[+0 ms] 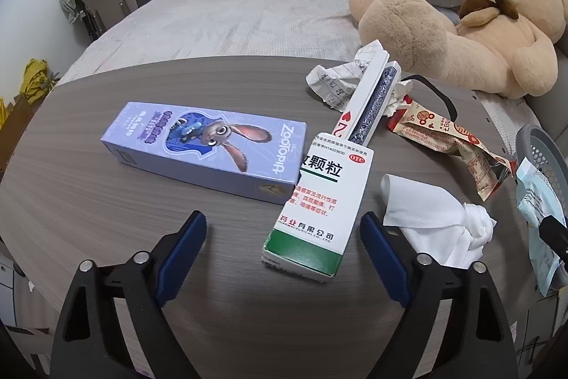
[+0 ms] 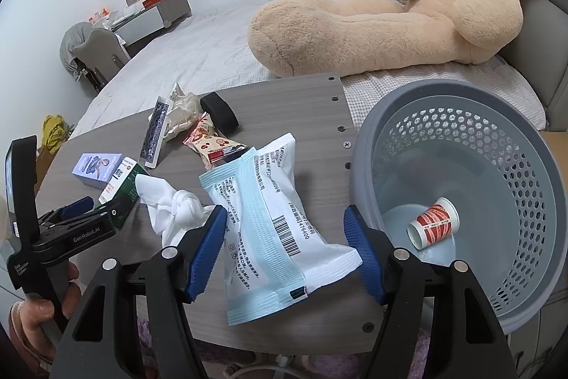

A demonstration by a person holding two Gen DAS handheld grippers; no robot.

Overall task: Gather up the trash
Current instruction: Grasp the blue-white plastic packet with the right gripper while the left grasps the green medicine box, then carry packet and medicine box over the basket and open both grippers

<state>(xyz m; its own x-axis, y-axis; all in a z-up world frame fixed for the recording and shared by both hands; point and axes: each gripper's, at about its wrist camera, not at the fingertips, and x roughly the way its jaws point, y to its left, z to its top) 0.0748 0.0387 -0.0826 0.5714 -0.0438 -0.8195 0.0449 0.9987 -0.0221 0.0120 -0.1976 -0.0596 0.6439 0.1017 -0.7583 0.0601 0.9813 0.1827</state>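
Grey wood-grain table (image 1: 106,201) is carrying most of the trash; one red-and-white paper cup (image 2: 433,222) is already lying in the grey basket (image 2: 532,137) at the table's right end.

I am working both tongs at once. My left gripper (image 1: 284,251) is straddling the near end of the green-and-white medicine box (image 1: 316,208), jaws apart: the right pad is just beside the box edge, the left pad well clear, nothing clamped. My right gripper (image 2: 285,251) is straddling the white-and-blue pouch (image 2: 269,222); the left pad is touching or nearly touching its edge, the right pad is standing off it, so I am judging it spread and not yet gripping.

Step in hand, as I read it: lining up on two pieces before pinching.

Next move calls for:
- closing the left jaws across the box's narrow width, square on, so it is not twisting out;
- closing the right on the pouch, which will likely crumple and sag;
- carrying each over the basket rim.

Purple carton (image 1: 209,148), playing cards (image 1: 369,102), white tissue (image 1: 436,222) and snack wrapper (image 1: 458,144) are waiting.
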